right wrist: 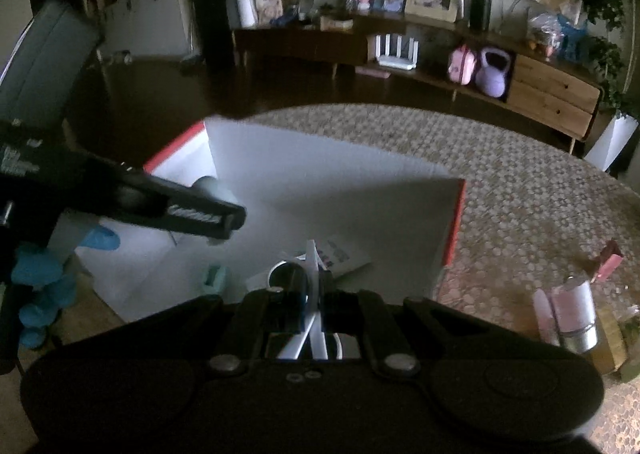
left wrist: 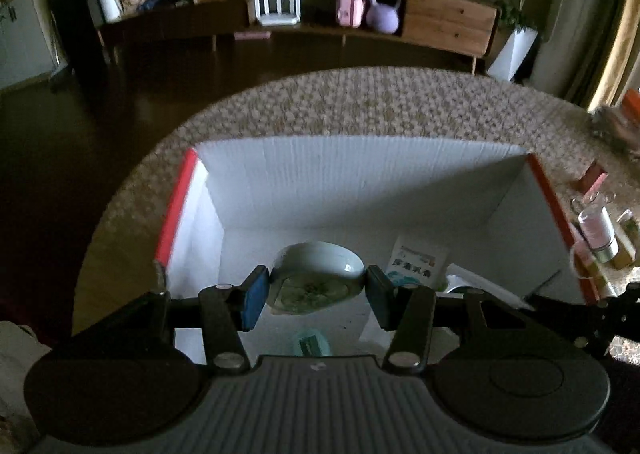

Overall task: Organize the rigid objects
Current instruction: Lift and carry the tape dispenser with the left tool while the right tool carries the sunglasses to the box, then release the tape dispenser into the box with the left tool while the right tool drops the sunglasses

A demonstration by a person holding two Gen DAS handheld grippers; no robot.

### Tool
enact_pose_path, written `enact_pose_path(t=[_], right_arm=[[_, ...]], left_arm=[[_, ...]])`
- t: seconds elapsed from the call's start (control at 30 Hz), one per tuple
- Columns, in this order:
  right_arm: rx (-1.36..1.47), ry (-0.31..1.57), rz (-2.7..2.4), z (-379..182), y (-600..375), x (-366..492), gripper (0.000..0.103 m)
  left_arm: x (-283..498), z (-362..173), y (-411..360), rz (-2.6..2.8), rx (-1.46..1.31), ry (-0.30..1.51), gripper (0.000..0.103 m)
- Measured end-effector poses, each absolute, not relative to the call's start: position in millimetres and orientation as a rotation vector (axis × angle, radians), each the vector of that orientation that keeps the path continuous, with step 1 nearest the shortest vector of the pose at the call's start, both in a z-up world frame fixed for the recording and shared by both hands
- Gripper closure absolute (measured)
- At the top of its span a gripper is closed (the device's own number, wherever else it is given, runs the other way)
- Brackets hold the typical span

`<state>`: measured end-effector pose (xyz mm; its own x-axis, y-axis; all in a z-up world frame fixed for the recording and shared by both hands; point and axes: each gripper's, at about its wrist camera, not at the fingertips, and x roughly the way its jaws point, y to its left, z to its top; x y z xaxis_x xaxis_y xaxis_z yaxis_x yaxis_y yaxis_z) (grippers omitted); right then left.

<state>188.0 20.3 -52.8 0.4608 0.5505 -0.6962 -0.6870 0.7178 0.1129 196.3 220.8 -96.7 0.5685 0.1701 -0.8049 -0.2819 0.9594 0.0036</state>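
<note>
My left gripper [left wrist: 316,292] is shut on a pale green ceramic bowl [left wrist: 318,280], tilted on its side, held over the inside of an open white box with red edges [left wrist: 360,169]. In the box lie a white printed carton [left wrist: 416,260], a small teal packet [left wrist: 312,342] and white sheets. My right gripper [right wrist: 314,294] is shut on a thin white plastic piece [right wrist: 314,274] above the box's right part, with a white cup [right wrist: 282,274] and a printed booklet [right wrist: 344,256] below it. The left gripper's black body [right wrist: 172,209] crosses the right wrist view.
The box [right wrist: 320,169] stands on a round table with a pebble-pattern cloth [left wrist: 380,101]. Bottles and small jars [left wrist: 596,230] stand right of the box, also in the right wrist view [right wrist: 572,314]. A blue-gloved hand [right wrist: 44,282] holds the left tool. A sideboard stands behind.
</note>
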Motion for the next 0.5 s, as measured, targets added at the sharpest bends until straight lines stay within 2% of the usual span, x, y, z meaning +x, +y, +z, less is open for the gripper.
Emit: enact_pose_path(t=[0.33, 0.5], right_arm=[[-0.3, 0.832, 0.794, -78, 40, 176, 0.097], [-0.293, 0.841, 0.797, -78, 38, 176, 0.089]], left_arm=[[219, -111, 214, 0.236, -0.079, 0.965, 0.051], [231, -115, 211, 0.235, -0.051, 0.971, 0.051]])
